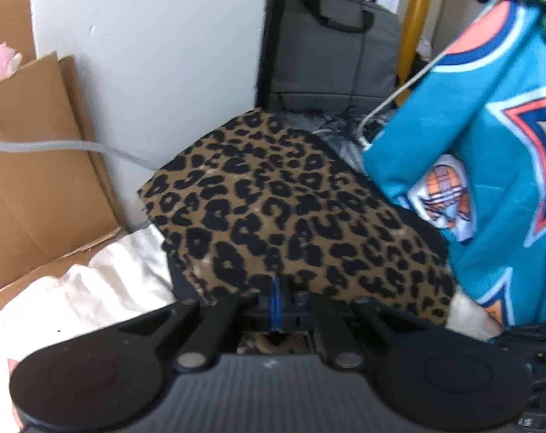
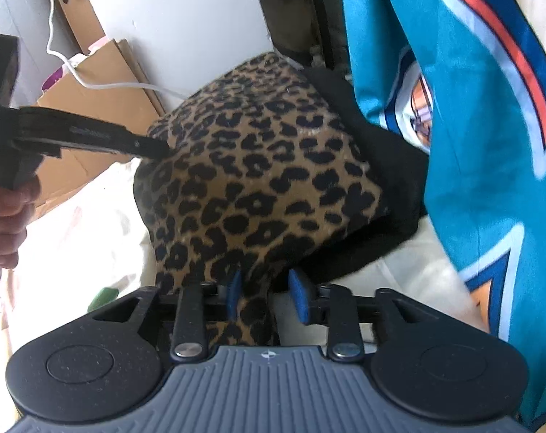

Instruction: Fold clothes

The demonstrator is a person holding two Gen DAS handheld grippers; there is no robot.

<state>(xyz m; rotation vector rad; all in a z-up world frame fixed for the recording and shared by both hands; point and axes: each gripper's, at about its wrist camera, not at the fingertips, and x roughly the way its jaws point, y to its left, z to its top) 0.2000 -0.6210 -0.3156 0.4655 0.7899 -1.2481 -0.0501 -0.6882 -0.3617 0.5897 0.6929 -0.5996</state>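
**Item: leopard-print garment** (image 1: 291, 209). Brown with black spots, black on its underside or lining where that shows at the right edge. Held off the white bedding (image 1: 103, 288), stretched between two tongs; it does not lie flat. Judged to be mid-fold: lifting lets one part be carried over another.

**Left tongs** (image 1: 274, 303). Blue pads pressed together, with cloth at the near edge pinched between them. The right wrist view shows the same tool from the side, its tip at the garment's left corner, a hand (image 2: 5, 223) round the grip. Clamped, presumably to keep that corner taut.

**Right tongs** (image 2: 267, 299). Blue pads stand apart, with a fold of the leopard cloth running down between them. Whether they are about to grip or have just let go, I cannot tell.

**Teal jersey** (image 1: 497, 166). Orange, blue and white emblem; hangs at the right, just beside the leopard garment, untouched by either tool. Likely awaiting its turn.

**Surroundings.** Cardboard (image 1: 38, 166) leaning on a white wall at left; grey cable (image 1: 67, 146) running behind the garment; grey bag (image 1: 330, 47) beyond.
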